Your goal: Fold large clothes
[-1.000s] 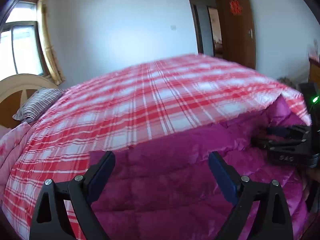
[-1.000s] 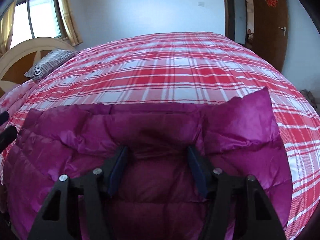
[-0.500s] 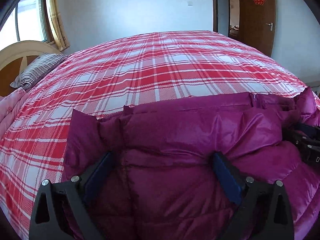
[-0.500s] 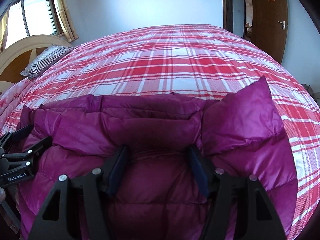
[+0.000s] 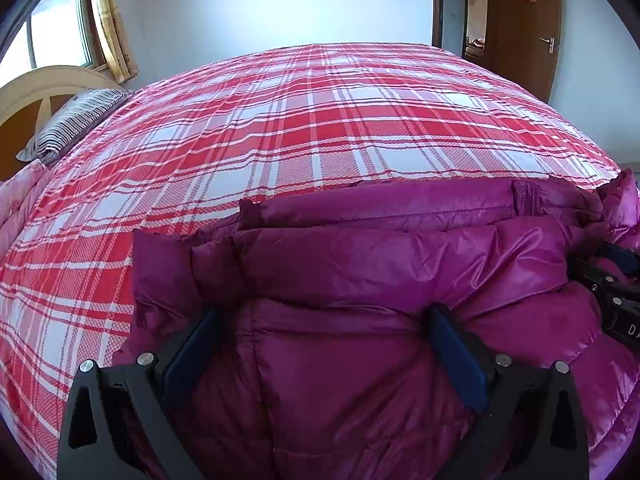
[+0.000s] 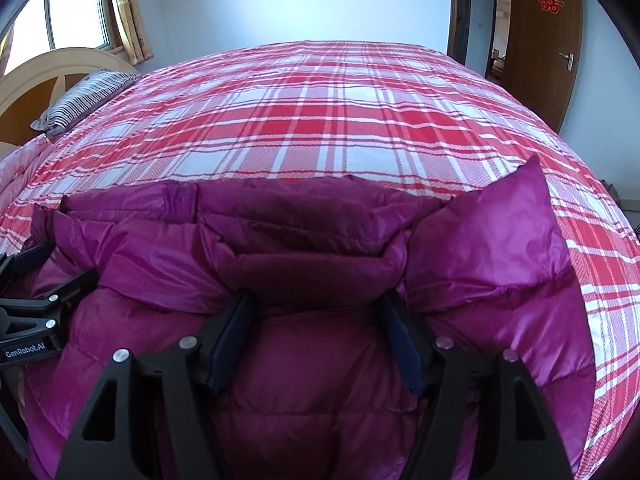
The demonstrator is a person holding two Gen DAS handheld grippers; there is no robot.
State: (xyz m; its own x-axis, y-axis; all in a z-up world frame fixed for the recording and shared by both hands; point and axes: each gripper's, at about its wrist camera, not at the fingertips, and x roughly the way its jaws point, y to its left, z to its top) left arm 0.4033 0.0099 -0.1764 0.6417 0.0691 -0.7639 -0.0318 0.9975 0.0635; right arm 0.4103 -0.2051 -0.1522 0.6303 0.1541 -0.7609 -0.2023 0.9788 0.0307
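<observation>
Magenta down jacket is lying on the near edge of a big bed with a red plaid sheet, partly folded over on itself so it's all bunched up. Left gripper has its fingers spread wide and pushed into the puffy fabric. Right gripper is spread a bit narrower, fabric bulging between. Striped pillow sits up by the headboard.
</observation>
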